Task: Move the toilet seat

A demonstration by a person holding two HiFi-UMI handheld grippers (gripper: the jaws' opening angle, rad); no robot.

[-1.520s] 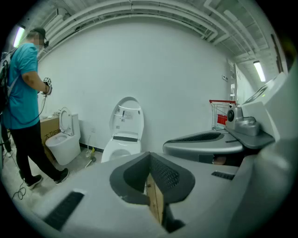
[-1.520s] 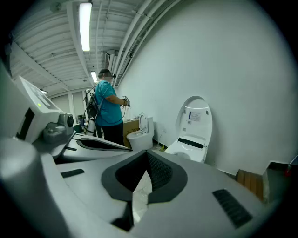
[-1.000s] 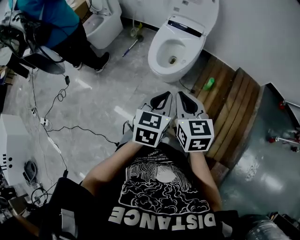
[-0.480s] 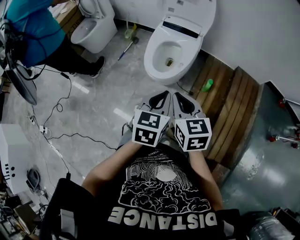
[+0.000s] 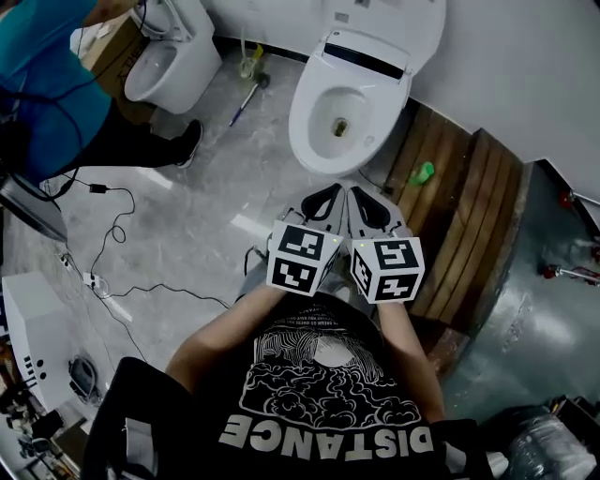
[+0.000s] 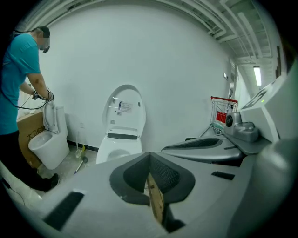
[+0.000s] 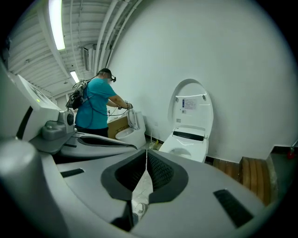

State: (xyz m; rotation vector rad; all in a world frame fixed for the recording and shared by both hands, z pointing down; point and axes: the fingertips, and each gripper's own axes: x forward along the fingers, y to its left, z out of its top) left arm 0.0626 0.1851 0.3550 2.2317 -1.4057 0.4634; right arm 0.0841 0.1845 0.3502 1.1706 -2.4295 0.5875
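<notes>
While I stand facing the toilet [image 5: 347, 103], the left half of the head view is the crowded side. A person in a teal shirt [image 5: 42, 66] bends over a second toilet [image 5: 169, 56] at the upper left. Black cables [image 5: 108, 230] trail across the grey floor [image 5: 202, 202] below them, toward a white box [image 5: 28, 323] at the left edge. A long-handled brush [image 5: 247, 94] lies on the floor between the two toilets.

The toilet fills the upper centre, its bowl open. The toilet seat [image 5: 398, 23] is raised against the white wall; I cannot tell it apart from the lid there. A strip of bare floor separates the bowl's front rim from my tools. To the right, a wooden slatted platform [image 5: 469, 216] runs diagonally beside the bowl, and a green bottle [image 5: 422, 172] lies on it near the toilet's base.

My left gripper [image 5: 326, 199] and right gripper [image 5: 364, 201] sit just beside each other at centre frame, both pointing at the bowl. In the left gripper view the left gripper's [image 6: 149, 163] jaws meet, with nothing between them. In the right gripper view the right gripper's [image 7: 146, 163] jaws are likewise pressed together and empty. Neither touches the toilet.
</notes>
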